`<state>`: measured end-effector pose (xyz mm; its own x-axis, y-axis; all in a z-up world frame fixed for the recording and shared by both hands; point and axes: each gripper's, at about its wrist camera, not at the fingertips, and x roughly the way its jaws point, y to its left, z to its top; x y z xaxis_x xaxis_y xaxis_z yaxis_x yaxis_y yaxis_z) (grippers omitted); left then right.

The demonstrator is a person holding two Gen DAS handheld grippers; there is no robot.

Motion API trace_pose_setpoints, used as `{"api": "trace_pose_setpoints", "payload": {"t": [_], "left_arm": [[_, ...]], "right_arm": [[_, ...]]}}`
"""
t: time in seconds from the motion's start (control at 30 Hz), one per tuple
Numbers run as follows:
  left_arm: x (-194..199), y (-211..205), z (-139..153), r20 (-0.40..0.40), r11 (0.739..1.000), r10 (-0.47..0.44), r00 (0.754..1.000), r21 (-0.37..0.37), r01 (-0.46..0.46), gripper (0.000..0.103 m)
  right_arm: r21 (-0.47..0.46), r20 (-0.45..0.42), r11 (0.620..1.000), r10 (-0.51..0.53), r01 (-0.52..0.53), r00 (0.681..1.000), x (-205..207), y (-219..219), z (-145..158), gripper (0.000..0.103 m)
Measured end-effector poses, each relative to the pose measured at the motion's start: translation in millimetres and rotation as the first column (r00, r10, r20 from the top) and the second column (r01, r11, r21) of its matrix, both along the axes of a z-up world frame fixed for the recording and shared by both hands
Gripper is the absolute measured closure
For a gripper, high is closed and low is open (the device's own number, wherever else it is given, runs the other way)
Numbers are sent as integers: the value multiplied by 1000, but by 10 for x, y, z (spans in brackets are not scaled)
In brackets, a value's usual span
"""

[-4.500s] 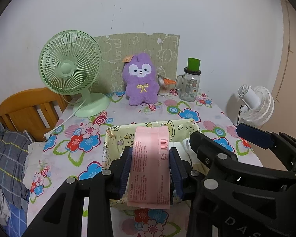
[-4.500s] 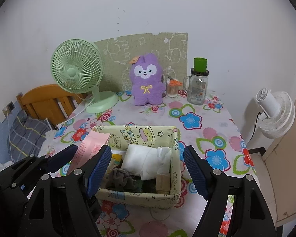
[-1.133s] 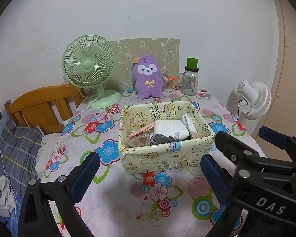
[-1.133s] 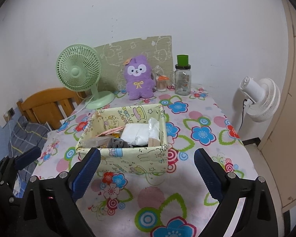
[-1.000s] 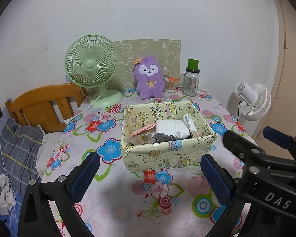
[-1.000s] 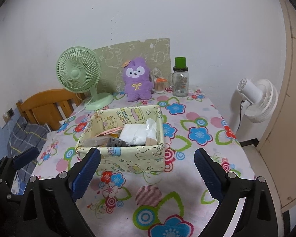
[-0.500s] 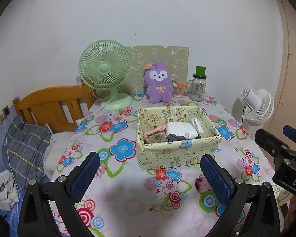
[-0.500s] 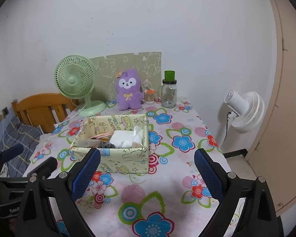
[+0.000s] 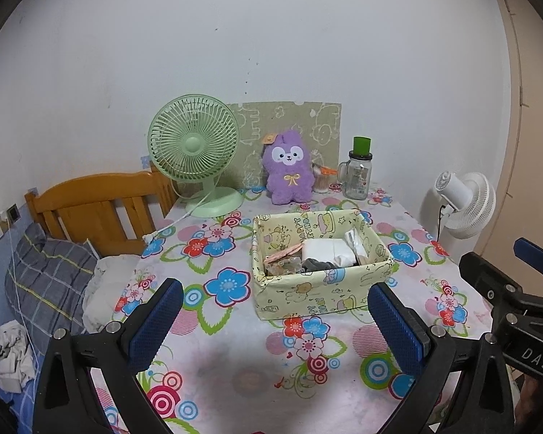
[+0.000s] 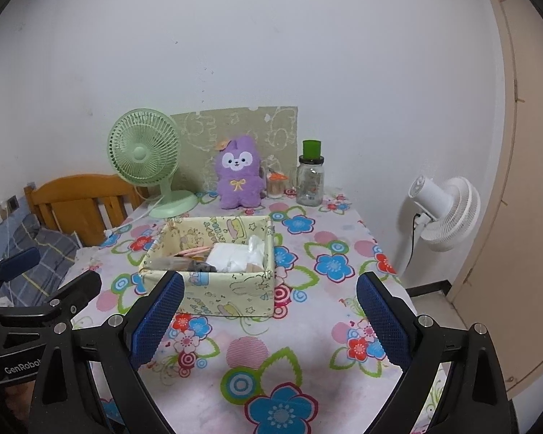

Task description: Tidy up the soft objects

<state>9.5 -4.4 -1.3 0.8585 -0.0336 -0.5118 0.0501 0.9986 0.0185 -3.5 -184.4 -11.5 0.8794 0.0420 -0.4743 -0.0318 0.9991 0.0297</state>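
Soft, even indoor light is filling both views, leaving the wall (image 9: 271, 36) a dull grey-white. Fisheye distortion is bending the edges, and black vignetting is darkening the corners. A faint shadow is lying on the table (image 9: 242, 372) at lower centre. Focus is holding sharp throughout, without glare.

"DAS" is showing in white on the right claw (image 9: 535, 264) body in the left view; "GenRobot", cut off, on the left claw (image 10: 40, 271) body; "HAPPY" on the fabric basket (image 9: 307, 298) inner wall.
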Motion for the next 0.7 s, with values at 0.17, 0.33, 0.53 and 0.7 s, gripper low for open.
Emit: {"api": "trace_pose_setpoints", "payload": {"t": [0.17,0.33,0.53,0.7], "left_arm": [[6,17,6,-6,1000,2,1000,-15,-2,0],[7,24,7,-4,1000,1,1000,-22,-1,0],[-5,3,12,2,1000,-14,1000,-28,14,0],[-1,-7,12,1,1000,-13,1000,-28,13,0]], "right_arm": [[5,-10,1000,4,-4,1000,9,6,-14,5],[11,-12,1000,8,-7,1000,22,5,-8,5],[15,-25,1000,5,-4,1000,45,11,-24,5],[19,-28,1000,4,-3,1000,53,17,-31,5]]}}
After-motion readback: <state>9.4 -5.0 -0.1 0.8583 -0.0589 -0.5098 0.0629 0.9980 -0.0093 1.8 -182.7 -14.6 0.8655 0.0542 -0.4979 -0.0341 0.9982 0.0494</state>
